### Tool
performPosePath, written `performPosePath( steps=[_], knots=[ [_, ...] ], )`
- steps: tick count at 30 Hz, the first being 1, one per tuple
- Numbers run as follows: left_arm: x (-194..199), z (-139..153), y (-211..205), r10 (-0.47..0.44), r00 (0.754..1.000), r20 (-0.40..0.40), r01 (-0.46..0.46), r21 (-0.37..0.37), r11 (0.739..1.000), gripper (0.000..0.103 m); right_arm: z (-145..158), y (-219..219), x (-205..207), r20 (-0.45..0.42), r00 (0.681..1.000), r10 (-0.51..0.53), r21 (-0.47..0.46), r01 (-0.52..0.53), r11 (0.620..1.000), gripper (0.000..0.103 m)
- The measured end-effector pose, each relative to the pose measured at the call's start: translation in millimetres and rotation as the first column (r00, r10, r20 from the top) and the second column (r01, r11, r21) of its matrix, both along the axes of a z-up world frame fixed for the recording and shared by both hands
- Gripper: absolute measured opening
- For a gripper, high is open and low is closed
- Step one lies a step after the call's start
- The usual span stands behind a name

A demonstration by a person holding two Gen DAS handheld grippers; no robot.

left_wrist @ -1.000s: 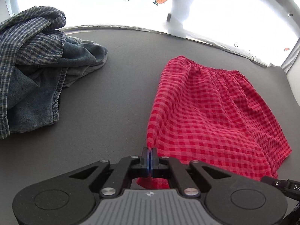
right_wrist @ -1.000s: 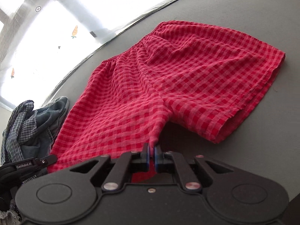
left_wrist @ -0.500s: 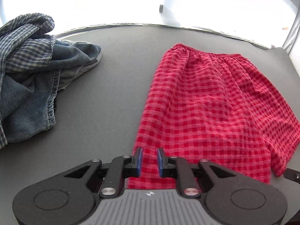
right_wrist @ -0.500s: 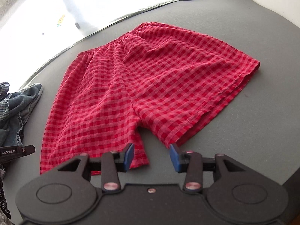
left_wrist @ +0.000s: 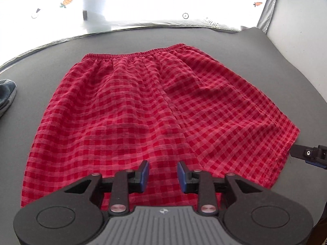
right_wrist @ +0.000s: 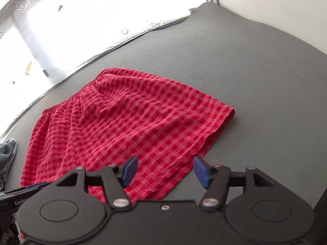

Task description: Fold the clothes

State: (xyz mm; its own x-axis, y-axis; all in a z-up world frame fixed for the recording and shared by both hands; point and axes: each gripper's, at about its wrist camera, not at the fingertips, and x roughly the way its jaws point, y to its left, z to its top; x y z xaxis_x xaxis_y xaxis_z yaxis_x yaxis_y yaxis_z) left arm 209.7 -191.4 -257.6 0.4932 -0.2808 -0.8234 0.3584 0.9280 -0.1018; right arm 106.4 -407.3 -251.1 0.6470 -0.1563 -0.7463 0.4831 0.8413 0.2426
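Red shorts [left_wrist: 155,110] spread flat on the grey surface [left_wrist: 255,49], left hand-held gripper [left_wrist: 162,175] released above the hem, right hand-held gripper [right_wrist: 163,170] released too, denim [left_wrist: 6,94] at left edge

Your left gripper [left_wrist: 163,175] sat with jaws parted, holding nothing; your right gripper [right_wrist: 165,170], at its three o'clock, gaped wider.
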Motion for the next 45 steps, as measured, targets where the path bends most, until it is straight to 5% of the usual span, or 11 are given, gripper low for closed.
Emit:
performPosePath(
  steps=[11,18,21,23,33,45],
  knots=[
    [58.6,-7.1,-86.7,0.061,0.998,-0.019,-0.061,0.015,0.998,0.034,-26.2,-110.2,44.1,-0.027,0.999,0.038,-0.008,-0.038,0.999,0.065],
    [73.6,-10.0,-123.7,0.048,0.997,-0.054,-0.047,0.007,0.999,0.034,-41.8,-119.1,65.4,-0.085,0.983,0.164,0.020,-0.163,0.986,0.046],
    [84.4,-5.9,-133.0,0.051,0.998,-0.047,-0.051,0.005,0.999,0.040,-40.8,-113.4,68.1,-0.114,0.970,0.213,-0.035,-0.218,0.975,0.011],
    [95.8,-3.3,-139.8,0.061,0.997,-0.038,-0.061,0.007,0.998,0.042,-36.2,-113.0,68.2,-0.102,0.967,0.234,-0.037,-0.239,0.970,0.005],
    [182.3,6.1,-184.0,0.170,0.985,0.009,-0.170,-0.009,0.985,0.057,-19.7,-100.1,91.1,-0.050,0.951,0.304,-0.023,-0.306,0.952,0.003],
    [257.1,-34.3,-237.7,0.193,0.981,-0.018,-0.188,0.145,0.971,0.056,-30.4,-109.9,93.6,-0.079,0.949,0.307,0.028,-0.305,0.952,0.003]
  ],
)
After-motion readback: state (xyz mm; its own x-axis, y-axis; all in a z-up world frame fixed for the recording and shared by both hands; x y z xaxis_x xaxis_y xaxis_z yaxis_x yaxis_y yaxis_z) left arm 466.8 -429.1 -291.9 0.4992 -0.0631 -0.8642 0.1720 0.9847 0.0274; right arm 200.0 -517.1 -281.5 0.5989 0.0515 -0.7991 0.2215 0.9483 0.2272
